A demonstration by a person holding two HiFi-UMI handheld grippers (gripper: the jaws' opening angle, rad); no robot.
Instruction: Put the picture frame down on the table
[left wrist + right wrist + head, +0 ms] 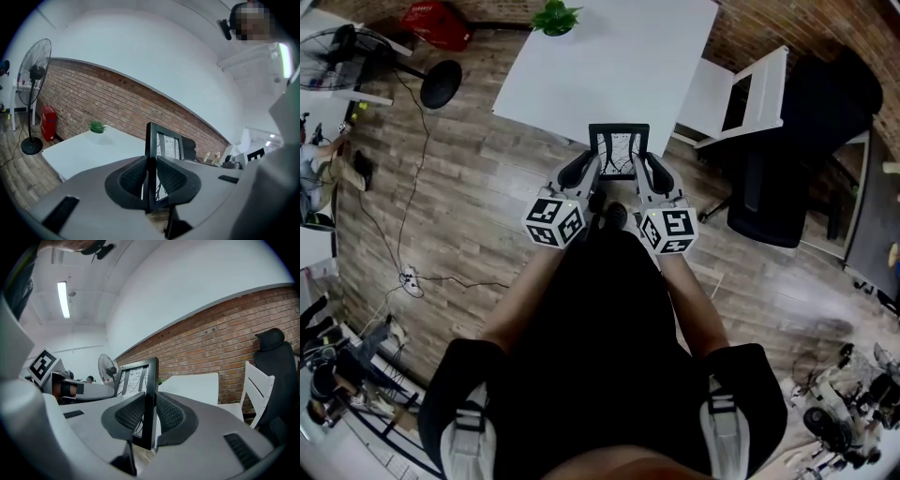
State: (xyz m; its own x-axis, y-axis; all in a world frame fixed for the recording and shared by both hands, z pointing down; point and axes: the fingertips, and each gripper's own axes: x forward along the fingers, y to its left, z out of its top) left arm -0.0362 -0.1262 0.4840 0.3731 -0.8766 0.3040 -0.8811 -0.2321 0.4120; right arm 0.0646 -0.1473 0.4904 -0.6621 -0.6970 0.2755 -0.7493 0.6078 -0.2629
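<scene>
A black picture frame point(619, 148) with a pale line drawing hangs upright in the air just short of the white table's point(609, 66) near edge. My left gripper point(592, 174) is shut on its left side, my right gripper point(641, 174) on its right side. In the left gripper view the frame point(161, 140) stands on edge between the dark ribbed pads point(133, 176) of the left gripper point(151, 180). The right gripper view shows the frame point(140, 390) pinched by its right rail in the right gripper point(149, 416); the table point(192, 383) lies beyond.
A small green plant point(555, 17) stands at the table's far edge. A white chair point(741, 98) and a black office chair point(797, 150) are to the right. A floor fan point(356, 52), a red canister point(436, 23) and cables point(408, 206) are on the wooden floor to the left.
</scene>
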